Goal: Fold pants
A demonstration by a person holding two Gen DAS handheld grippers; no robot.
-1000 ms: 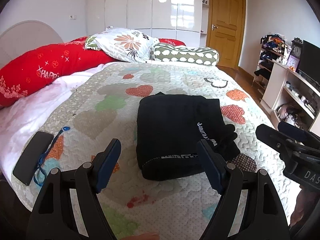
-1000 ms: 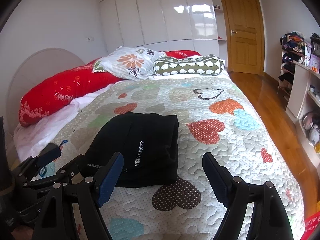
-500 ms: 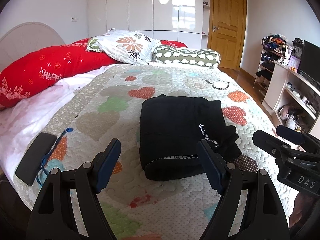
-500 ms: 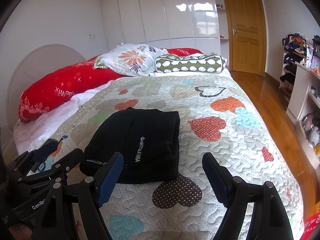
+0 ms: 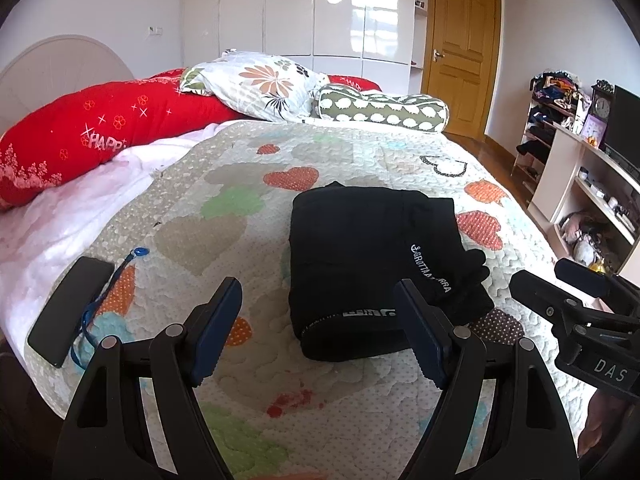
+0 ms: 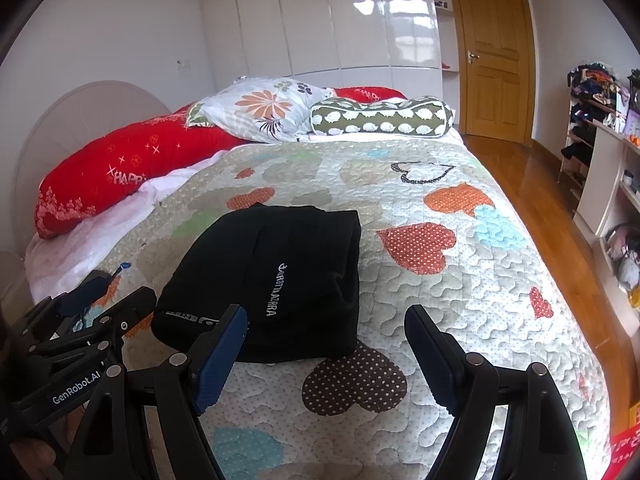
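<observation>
So the black pants (image 5: pixel 360 272) are folded into a compact bundle, sitting mid-frame on the heart-print quilt (image 5: pixel 224 184) of the bed. Left gripper (image 5: pixel 320 324) is spread wide, holding nothing — it hangs at the bottom of its frame, just short of the bundle's near edge. Right gripper (image 6: pixel 326 354) is also wide and empty, low in its view. A dark phone (image 5: pixel 68 310) lies at the lower left, well apart from the pants.
</observation>
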